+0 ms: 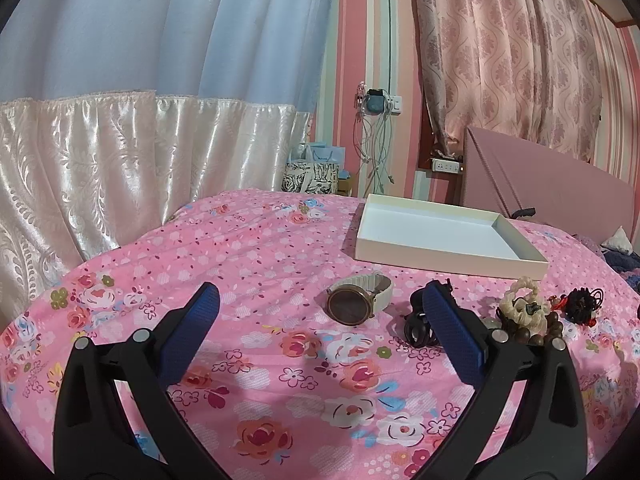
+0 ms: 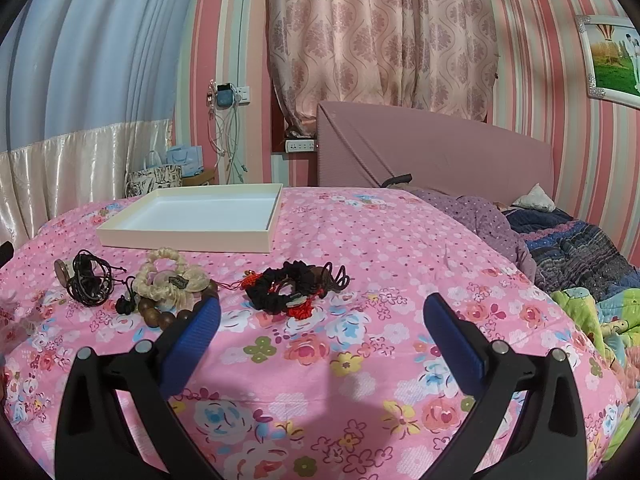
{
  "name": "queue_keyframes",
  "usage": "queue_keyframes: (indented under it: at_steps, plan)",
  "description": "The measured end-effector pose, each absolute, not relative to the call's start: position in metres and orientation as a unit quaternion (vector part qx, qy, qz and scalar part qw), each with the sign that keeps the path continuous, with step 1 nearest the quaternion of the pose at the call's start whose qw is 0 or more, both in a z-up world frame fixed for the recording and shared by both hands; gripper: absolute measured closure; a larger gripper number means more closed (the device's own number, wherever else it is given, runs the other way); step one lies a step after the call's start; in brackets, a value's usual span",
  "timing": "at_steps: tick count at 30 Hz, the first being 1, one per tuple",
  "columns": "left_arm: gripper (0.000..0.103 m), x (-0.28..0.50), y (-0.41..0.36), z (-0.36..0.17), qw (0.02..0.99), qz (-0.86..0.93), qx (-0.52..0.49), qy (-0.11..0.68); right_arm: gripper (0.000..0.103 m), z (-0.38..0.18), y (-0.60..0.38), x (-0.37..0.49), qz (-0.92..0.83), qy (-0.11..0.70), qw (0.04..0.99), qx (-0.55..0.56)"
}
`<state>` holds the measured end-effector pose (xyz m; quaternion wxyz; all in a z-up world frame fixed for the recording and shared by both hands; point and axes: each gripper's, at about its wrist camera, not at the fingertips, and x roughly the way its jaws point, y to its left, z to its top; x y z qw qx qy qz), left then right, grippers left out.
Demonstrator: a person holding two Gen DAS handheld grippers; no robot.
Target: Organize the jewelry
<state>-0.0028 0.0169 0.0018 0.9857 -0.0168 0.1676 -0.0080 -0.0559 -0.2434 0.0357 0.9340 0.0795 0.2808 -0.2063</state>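
A shallow white box (image 1: 436,236) lies open on the pink floral bedspread; it also shows in the right wrist view (image 2: 192,220). In front of it lie a watch with a white strap (image 1: 354,300), a black cord bracelet (image 1: 418,324) (image 2: 90,278), a cream scrunchie (image 1: 524,308) (image 2: 170,278), a brown bead bracelet (image 2: 168,314) and a black and red scrunchie pile (image 2: 290,286). My left gripper (image 1: 322,292) is open and empty just short of the watch. My right gripper (image 2: 322,304) is open and empty just short of the black and red pile.
A pink headboard (image 2: 440,148) stands behind the bed. Bunched quilts (image 2: 580,256) lie at the right. Gift bags (image 1: 316,168) and hanging cables (image 1: 376,144) sit by the far wall, with curtains to the left.
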Motion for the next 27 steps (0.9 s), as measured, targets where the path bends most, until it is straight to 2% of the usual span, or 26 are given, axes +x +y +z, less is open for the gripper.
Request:
queue_keyframes:
  at_steps: [27]
  plan:
    - [0.003, 0.0003, 0.0141, -0.0051, 0.986, -0.021, -0.026, 0.163, 0.002, 0.0365, -0.2352, -0.0569, -0.199, 0.275, 0.938, 0.065]
